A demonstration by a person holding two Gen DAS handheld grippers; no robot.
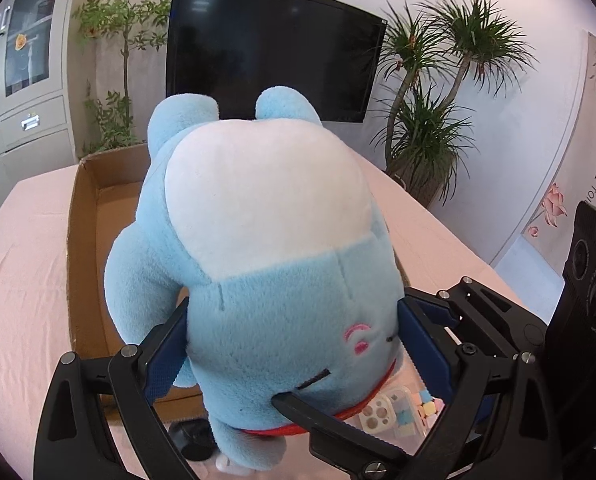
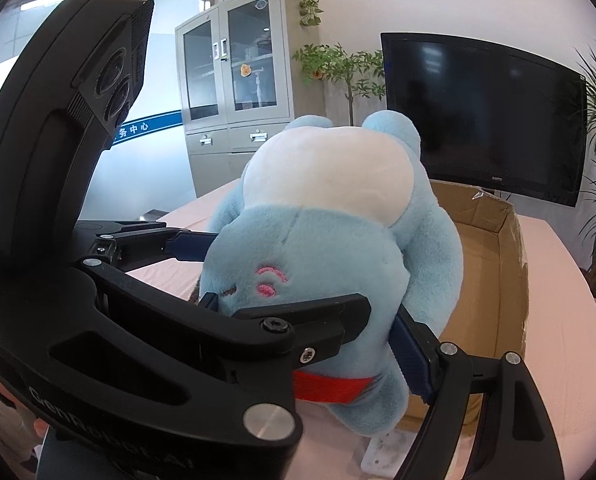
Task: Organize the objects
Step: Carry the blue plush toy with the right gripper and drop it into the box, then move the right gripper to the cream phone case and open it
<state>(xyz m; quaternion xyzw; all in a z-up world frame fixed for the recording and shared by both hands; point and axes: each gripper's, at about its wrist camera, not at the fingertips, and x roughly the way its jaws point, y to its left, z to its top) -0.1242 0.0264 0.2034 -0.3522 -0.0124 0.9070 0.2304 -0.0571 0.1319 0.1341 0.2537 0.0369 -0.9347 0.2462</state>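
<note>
Item: blue plush toy (image 1: 258, 240), head down, carried over the open cardboard box (image 1: 82, 216) on the pink-clothed table (image 1: 22, 280). Left gripper (image 1: 294, 344) and right gripper (image 2: 313, 320) both stood clamped on its head. Handling advice: keep both grips level, lower it centred inside the walls, then release together

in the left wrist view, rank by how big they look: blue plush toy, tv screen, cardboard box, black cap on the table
1. blue plush toy, though it is nearest the camera, which inflates it
2. tv screen
3. cardboard box, mostly hidden behind the toy, so second and third are unsure
4. black cap, clearly smallest
</note>
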